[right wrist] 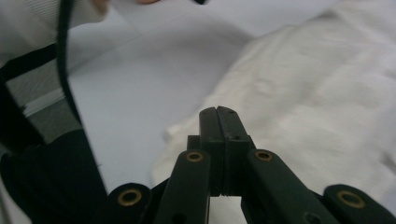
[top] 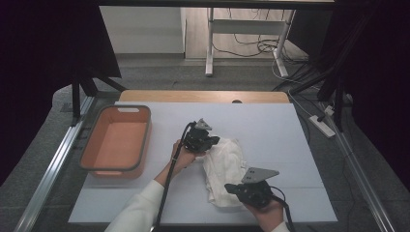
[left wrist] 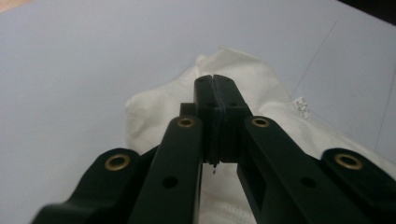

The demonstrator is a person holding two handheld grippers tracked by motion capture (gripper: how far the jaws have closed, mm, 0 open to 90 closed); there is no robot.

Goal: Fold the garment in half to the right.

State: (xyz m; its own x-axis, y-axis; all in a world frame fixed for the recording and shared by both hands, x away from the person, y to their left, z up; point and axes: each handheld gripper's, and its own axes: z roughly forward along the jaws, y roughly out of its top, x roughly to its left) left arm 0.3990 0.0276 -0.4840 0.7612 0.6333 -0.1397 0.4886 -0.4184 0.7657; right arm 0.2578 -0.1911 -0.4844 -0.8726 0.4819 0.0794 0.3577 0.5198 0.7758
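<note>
Resting on grey table: white cloth

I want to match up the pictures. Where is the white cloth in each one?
High view: the white cloth lies crumpled at centre, between both grippers.
Left gripper view: centre and lower right, behind the shut jaws.
Right gripper view: the right half, beyond the shut jaws.
Shared landmark: the pale table under the cloth.

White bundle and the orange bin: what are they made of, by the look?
White bundle: soft matte woven cloth, judging by creases, limp folds and a small sewn tag. Orange bin: probably moulded plastic, with smooth, even walls and a darker rolled rim.
</note>
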